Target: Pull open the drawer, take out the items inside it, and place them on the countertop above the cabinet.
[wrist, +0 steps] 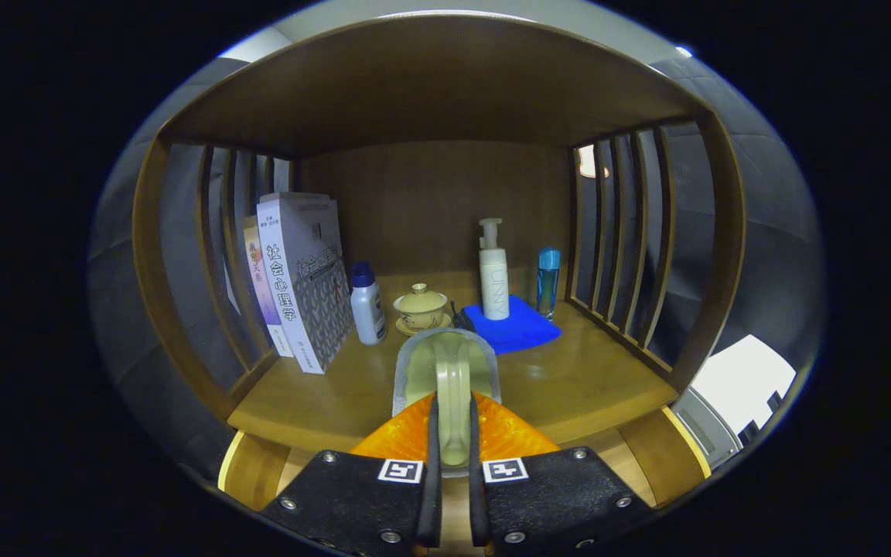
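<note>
My gripper (452,424) is shut on a pale green ridged item in a clear plastic pack (449,367). The pack stands upright between my fingers and sticks out ahead of them. It hangs over the front part of the wooden countertop (577,387), just short of the things standing on it. Below my fingers, the wooden side walls of the drawer (243,468) show on both sides. The inside of the drawer is hidden by my fingers.
On the countertop stand several upright books (302,278) at the left, a white bottle with a blue cap (366,305), a lidded tea cup (420,308), a pump bottle (493,271) on a blue cloth (519,331), and a slim blue bottle (547,282). Slatted sides and a shelf enclose the space.
</note>
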{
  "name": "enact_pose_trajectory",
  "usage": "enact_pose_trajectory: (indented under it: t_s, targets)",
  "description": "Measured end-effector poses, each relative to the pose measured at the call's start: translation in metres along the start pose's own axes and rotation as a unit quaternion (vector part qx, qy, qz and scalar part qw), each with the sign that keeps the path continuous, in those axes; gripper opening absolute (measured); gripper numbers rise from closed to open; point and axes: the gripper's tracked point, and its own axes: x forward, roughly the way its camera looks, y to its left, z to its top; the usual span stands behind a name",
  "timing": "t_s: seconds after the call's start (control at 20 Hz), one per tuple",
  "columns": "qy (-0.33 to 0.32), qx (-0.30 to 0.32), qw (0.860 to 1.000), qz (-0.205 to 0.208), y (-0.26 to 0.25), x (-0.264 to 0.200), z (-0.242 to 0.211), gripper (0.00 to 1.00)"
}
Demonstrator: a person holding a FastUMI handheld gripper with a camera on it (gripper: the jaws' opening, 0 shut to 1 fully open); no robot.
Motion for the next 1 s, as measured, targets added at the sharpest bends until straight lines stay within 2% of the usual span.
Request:
enact_pose_trajectory:
  t_s: [0.55,0.85,1.0]
  targets:
    - [0.012,-0.001,1.0,0.009,-0.004,0.054,-0.003,0.15]
    - [0.003,-0.016,1.0,0.025,-0.001,0.079,-0.007,0.23]
    - [0.003,-0.039,0.999,0.026,-0.005,0.077,-0.014,0.31]
